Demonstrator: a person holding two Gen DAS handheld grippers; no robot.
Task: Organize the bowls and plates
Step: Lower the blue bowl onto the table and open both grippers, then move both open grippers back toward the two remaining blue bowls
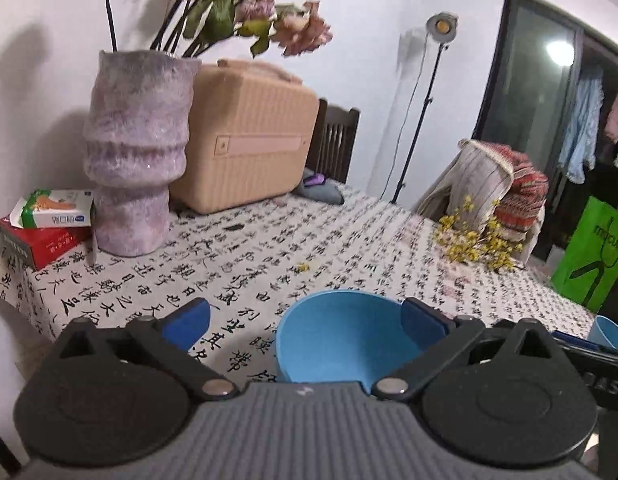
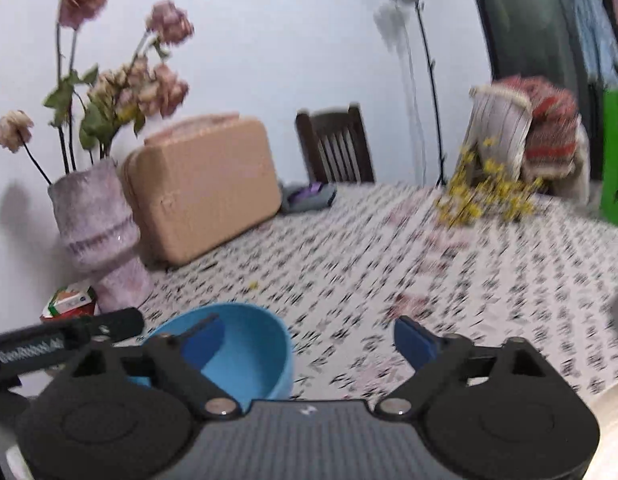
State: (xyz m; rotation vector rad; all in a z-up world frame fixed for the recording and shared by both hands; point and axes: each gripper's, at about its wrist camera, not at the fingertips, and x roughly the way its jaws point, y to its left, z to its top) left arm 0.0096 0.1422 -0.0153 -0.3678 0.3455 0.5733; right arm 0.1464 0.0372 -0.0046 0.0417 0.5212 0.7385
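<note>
The right wrist view is motion-blurred, so the tablecloth [image 2: 389, 264] print smears and a pale rim [image 2: 613, 412] cut off at the lower right edge cannot be identified. In the left wrist view a second blue vessel [image 1: 609, 334] is cropped by the right edge. Both tongs stand wide open and grip nothing. The left gripper [image 1: 305, 322] has the blue bowl [image 1: 341, 340] at its right finger, whose pad overlaps the rim; contact is unclear. The right gripper [image 2: 309, 340] has its left pad over the bowl [image 2: 245, 352] interior, its right pad over bare cloth. The bowl sits upright near the table's near edge.
</note>
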